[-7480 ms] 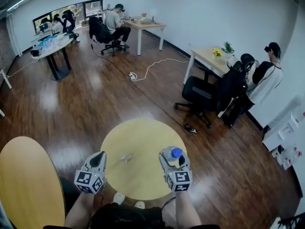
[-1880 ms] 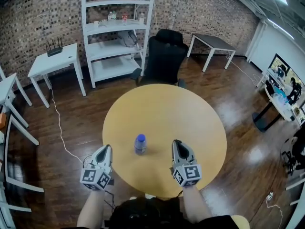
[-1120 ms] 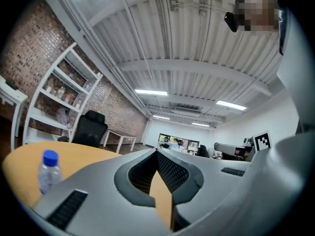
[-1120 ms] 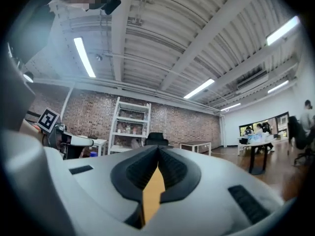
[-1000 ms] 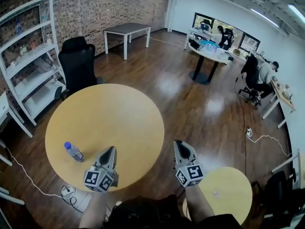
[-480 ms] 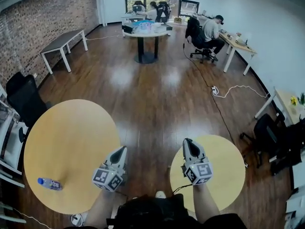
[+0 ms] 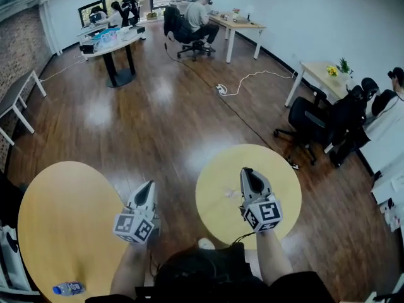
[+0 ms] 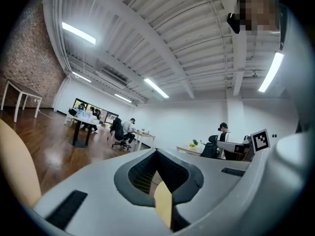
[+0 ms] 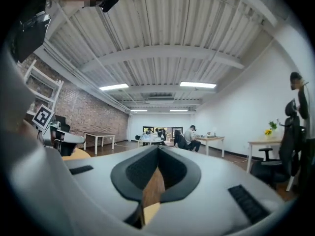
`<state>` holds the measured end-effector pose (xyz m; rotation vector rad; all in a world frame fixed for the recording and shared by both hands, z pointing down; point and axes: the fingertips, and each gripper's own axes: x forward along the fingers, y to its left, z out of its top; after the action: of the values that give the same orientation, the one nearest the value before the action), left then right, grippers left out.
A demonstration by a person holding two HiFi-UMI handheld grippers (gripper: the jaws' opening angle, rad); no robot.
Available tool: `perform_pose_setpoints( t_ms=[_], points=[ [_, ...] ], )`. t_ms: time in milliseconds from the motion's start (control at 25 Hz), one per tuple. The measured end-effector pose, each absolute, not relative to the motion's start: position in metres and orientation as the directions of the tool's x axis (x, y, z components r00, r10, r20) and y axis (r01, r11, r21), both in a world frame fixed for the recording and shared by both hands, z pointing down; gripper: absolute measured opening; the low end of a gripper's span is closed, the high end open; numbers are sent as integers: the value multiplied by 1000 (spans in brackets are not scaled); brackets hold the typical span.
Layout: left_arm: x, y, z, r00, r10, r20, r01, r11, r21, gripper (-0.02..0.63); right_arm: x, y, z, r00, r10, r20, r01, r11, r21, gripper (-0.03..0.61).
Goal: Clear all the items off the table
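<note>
At the far left of the head view, a large round yellow table (image 7: 57, 219) fills the lower corner. A clear plastic bottle (image 7: 68, 288) with a blue label lies on its side near the table's near rim, well apart from both grippers. Just right of that table's edge, the left gripper (image 7: 149, 186) is held over the dark wooden floor (image 7: 158, 125), between the two tables, its marker cube toward the person. In the left gripper view, the left gripper (image 8: 157, 154) has its jaws brought together to a narrow seam, with nothing between them.

Further right stands a smaller round yellow table (image 7: 281, 182). A small pale scrap (image 7: 233, 194) lies on it, too small to identify. The right gripper (image 7: 246, 172) hangs above this table, just beside the scrap as the head view shows it. In the right gripper view, the right gripper (image 9: 157, 151) is likewise closed tight and holds nothing.

Across the back of the room, from the left, people sit at a dark round pedestal table (image 7: 113, 43) and a seated person (image 7: 201, 14) works at a long desk. A white cable (image 7: 243, 81) trails over the floor. At the right, black office chairs (image 7: 309, 122) stand by a desk carrying yellow flowers (image 7: 329, 71).
</note>
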<state>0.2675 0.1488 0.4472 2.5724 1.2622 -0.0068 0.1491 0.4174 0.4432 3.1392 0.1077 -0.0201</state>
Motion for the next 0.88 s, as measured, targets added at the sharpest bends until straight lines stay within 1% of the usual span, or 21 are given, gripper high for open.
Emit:
perform_pose_setpoints(
  t_ms=[200,320,480,760,840,880],
  points=[
    [264,194,456,530,842,-105,833,-493,250,0,112,451,458,981,195,26,195,-981,-11,5],
    [263,210,463,502,861,-86,844,-466,265,0,104,458,475,972,220,78,222,-975,-17,5],
    [262,222,479,490,870,-49,844,-459,276,0,103,461,499,966,217,140,221,-975,-9,5],
    [261,227,505,522,852,28,808,-505,305,0,122,460,543,956,156,248,164,-986,-13,5],
    [266,225,518,538,842,51,789,-524,320,0,130,460,564,944,140,298,149,-989,-8,57],
    [268,223,525,544,837,65,781,-533,326,0,133,459,574,937,131,323,141,-990,-7,67]
  ],
)
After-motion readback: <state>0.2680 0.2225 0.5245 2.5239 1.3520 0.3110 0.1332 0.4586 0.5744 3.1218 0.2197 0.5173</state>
